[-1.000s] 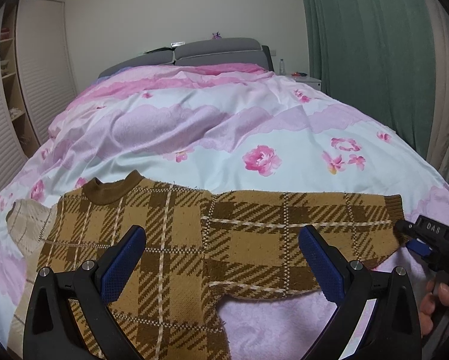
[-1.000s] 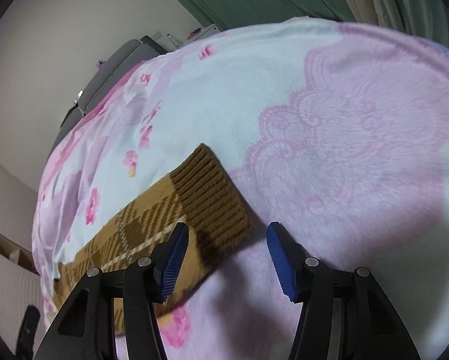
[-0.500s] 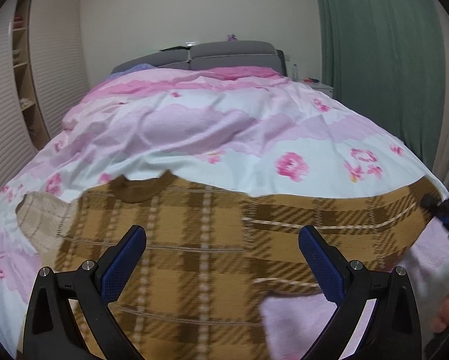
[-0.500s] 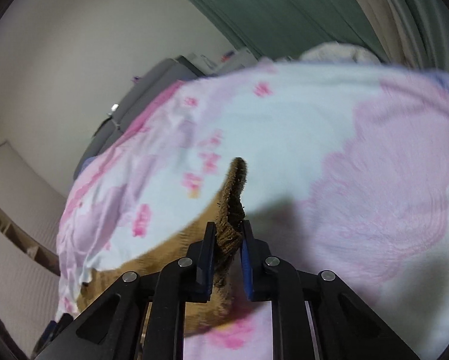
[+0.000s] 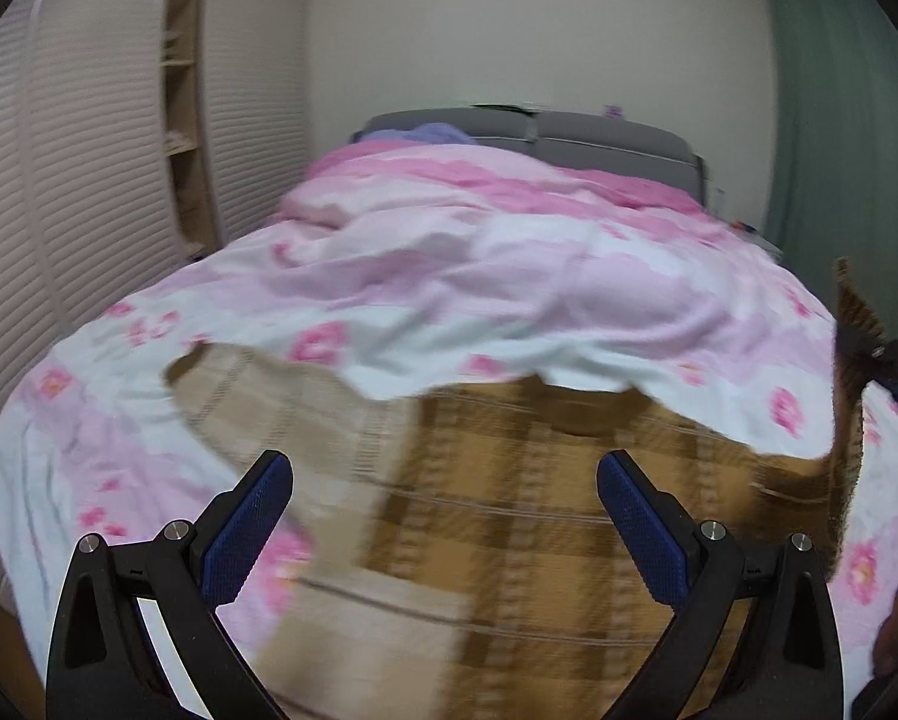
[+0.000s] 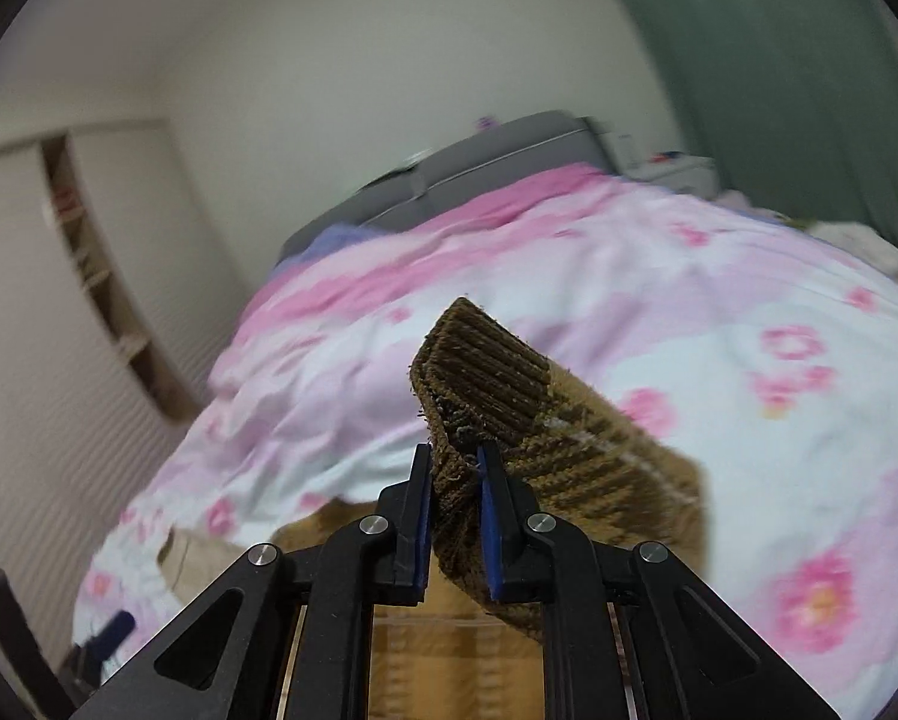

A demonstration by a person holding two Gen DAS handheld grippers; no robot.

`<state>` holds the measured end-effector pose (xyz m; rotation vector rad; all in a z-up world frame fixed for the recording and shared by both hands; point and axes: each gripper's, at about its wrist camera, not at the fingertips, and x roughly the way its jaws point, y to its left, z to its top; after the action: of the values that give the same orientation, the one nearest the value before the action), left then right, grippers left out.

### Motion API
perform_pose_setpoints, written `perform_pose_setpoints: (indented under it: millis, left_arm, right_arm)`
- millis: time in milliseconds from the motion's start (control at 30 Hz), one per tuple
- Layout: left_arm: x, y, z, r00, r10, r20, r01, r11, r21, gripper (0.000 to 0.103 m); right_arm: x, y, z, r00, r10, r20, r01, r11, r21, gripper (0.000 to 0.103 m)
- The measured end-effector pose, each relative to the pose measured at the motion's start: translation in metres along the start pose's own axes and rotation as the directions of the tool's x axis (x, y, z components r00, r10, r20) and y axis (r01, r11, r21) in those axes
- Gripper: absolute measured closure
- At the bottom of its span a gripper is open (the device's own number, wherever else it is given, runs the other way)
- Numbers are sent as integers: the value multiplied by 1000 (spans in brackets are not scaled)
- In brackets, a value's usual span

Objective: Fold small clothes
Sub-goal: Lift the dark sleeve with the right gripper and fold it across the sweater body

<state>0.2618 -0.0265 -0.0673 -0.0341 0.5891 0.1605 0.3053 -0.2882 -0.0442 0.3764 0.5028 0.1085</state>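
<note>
While the brown plaid sweater (image 5: 544, 516) lay spread on the pink floral duvet (image 5: 508, 276), the right gripper (image 6: 456, 480) was clenched on its ribbed sleeve cuff (image 6: 478, 372), lifted clear of the duvet. Above the sweater's body, the left gripper (image 5: 443, 516) stood released, jaws wide, holding nothing

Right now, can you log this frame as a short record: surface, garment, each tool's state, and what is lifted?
surface: bed with a pink floral duvet
garment: brown plaid sweater, body lying on the duvet
right tool: shut on the sweater's ribbed cuff
left tool: open, nothing between its pads, above the sweater
lifted: the cuff and its sleeve, raised off the duvet
other cloth: a beige piece beside the sweater
image quality: motion blur
</note>
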Motion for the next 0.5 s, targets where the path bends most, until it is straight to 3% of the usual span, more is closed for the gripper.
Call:
perform_pose_setpoints:
  millis: [133, 300, 500]
  left_arm:
    - [14, 64, -1, 999, 44, -33, -46, 997, -61, 0]
    - [32, 120, -15, 992, 102, -79, -110, 989, -101, 0]
    - [46, 151, -32, 986, 111, -124, -125, 986, -108, 0]
  right_arm:
    - [59, 72, -33, 996, -21, -92, 8, 991, -136, 88]
    - [115, 131, -92, 974, -60, -217, -3, 960, -280, 88]
    - [151, 176, -149, 945, -102, -309, -26, 922, -386, 88]
